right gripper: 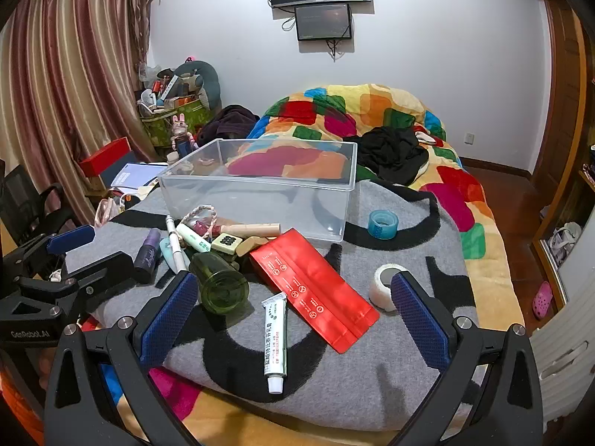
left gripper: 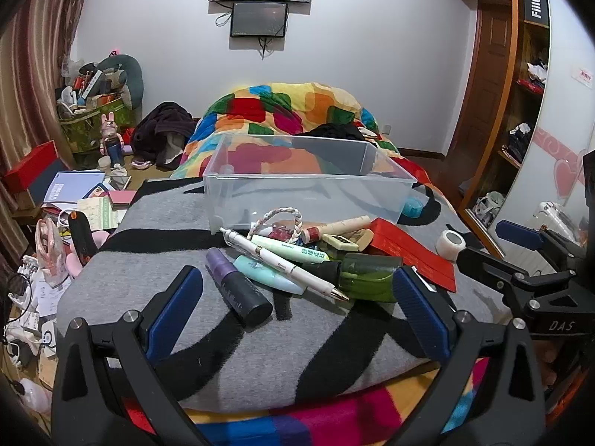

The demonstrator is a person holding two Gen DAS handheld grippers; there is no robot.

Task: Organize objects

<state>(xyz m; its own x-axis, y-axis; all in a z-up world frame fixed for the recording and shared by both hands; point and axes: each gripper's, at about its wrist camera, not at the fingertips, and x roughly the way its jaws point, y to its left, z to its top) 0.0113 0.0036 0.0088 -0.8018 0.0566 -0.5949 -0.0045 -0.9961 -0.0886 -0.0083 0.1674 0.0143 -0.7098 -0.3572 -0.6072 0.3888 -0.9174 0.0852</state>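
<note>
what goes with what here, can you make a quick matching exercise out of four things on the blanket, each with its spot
Things:
1. blue tape roll
2. white tube
3. red packet
4. clear bin

Places:
a. nearest the camera in the right wrist view, cap toward it
b. behind the pile, nothing inside
c. just right of the bin
d. flat between the green bottle and the white tape roll

Pairs: 1-c, 2-a, 3-d, 4-b

Bin (right gripper: 260, 193) behind clutter (right gripper: 223, 249)
</note>
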